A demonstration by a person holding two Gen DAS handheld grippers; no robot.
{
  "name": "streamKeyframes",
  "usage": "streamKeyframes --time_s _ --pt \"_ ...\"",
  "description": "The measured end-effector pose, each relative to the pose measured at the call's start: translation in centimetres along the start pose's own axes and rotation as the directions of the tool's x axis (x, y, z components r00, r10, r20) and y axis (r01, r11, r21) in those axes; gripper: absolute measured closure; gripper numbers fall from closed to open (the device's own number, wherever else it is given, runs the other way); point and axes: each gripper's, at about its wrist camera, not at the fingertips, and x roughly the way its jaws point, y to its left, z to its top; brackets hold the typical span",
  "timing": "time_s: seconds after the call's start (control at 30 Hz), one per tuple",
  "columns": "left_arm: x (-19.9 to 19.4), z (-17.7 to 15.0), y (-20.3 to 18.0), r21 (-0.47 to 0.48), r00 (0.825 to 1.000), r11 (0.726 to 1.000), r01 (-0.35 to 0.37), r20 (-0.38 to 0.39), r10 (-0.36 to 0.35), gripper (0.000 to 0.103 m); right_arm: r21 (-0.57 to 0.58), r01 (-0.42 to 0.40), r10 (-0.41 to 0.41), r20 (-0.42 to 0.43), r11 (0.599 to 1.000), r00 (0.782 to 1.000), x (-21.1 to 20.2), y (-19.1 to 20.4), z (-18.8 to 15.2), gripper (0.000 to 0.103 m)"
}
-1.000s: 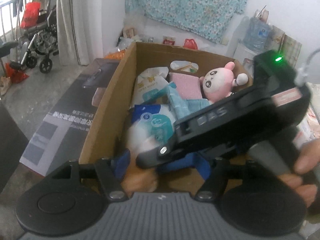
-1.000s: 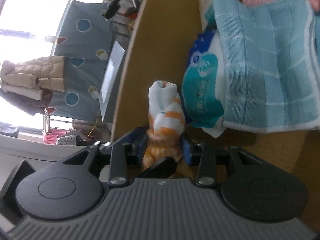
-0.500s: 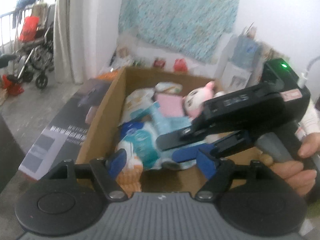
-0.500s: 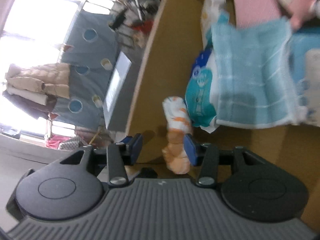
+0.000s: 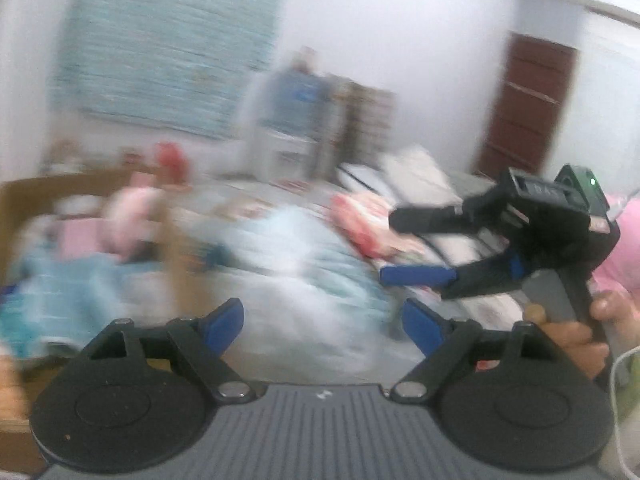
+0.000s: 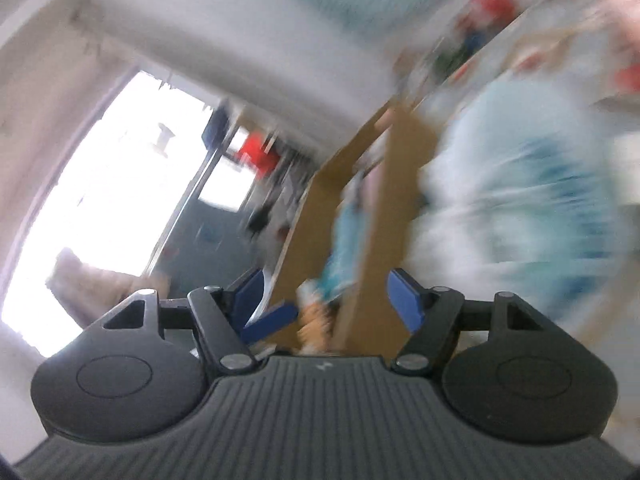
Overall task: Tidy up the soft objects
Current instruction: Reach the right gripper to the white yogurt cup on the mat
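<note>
Both handheld grippers are swinging past a cardboard box (image 5: 24,196) in a blur, the left gripper (image 5: 322,322) with its blue pads spread wide and widening further, nothing between them. The right gripper (image 5: 404,246), seen from the left wrist camera in a person's hand (image 5: 576,340), is likewise opening, its two fingers apart and pinching nothing. The soft things are lying in two places: a pink plush toy (image 5: 130,220), a pink folded cloth (image 5: 74,236) and a blue striped towel (image 5: 56,292) are sitting inside the box at the left, while a pale blue bundle of fabric (image 5: 304,264) is lying outside it, just beside the box wall, under the open tongs. The risk from here appears to be haste: with both tools moving fast enough to smear every edge, a grab at the pale bundle could be catching only a loose fold, which would be slipping free on the way over the box wall, or the two grippers could be knocking together above the pile. What surface is bearing the box and the bundle cannot be told through the blur. The room is a lived-in one, with a teal patterned cloth (image 5: 172,44) hanging on a white wall, a dark brown door (image 5: 528,108) at the right, and a bright window (image 6: 108,184) in the right wrist view.
</note>
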Motion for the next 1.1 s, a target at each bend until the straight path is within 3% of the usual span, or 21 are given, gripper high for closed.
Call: streamKeyframes --time_s 0.1,0.17,0.27,0.4,0.53,0.77,0.87,1.0,1.1 --pt "3.7 -1.0 -3.4 0.050 0.995 0.995 0.091 -0.038 -0.090 0.015 -0.003 0.086 -0.085 0.146 0.996 0.986 -5.7 -1.8 -1.0 0.029" --pt "6.2 -1.7 -5.5 0.081 0.991 0.990 0.119 -0.068 -0.114 0.016 -0.029 0.195 -0.184 0.221 0.980 0.958 -8.4 -2.8 -1.7 0.026" --pt "9.6 -2.9 -8.0 0.136 0.990 0.983 0.120 -0.084 -0.109 0.018 -0.062 0.377 -0.347 0.278 0.924 0.896 -10.3 -4.3 -2.7 0.025" --pt "12.6 -4.4 -9.7 0.174 0.989 0.978 0.113 -0.111 -0.094 0.027 -0.134 0.573 -0.521 0.290 0.808 0.803 -9.2 -5.7 -3.3 0.025" --pt "13.4 -5.2 -9.7 0.156 0.988 0.982 0.110 -0.129 -0.090 0.030 -0.208 0.665 -0.597 0.309 0.717 0.741 -7.4 -6.8 -3.3 0.025" --pt "13.1 -5.5 -8.0 0.113 0.989 0.991 0.071 -0.140 -0.055 0.032 -0.265 0.704 -0.659 0.249 0.658 0.710 -3.6 -9.9 -1.5 0.028" --pt "13.0 -5.6 -7.5 0.098 0.988 0.993 0.069 -0.146 -0.054 0.032 -0.282 0.730 -0.686 0.251 0.623 0.683 -2.6 -10.7 -1.2 0.041" --pt "13.0 -5.7 -7.0 0.087 0.986 0.993 0.074 -0.154 -0.060 0.032 -0.246 0.715 -0.666 0.262 0.654 0.699 -2.9 -11.3 -0.9 0.042" --pt "13.0 -5.8 -6.8 0.081 0.986 0.993 0.083 -0.153 -0.070 0.032 -0.147 0.665 -0.626 0.240 0.732 0.742 -4.4 -12.2 -0.7 0.042"
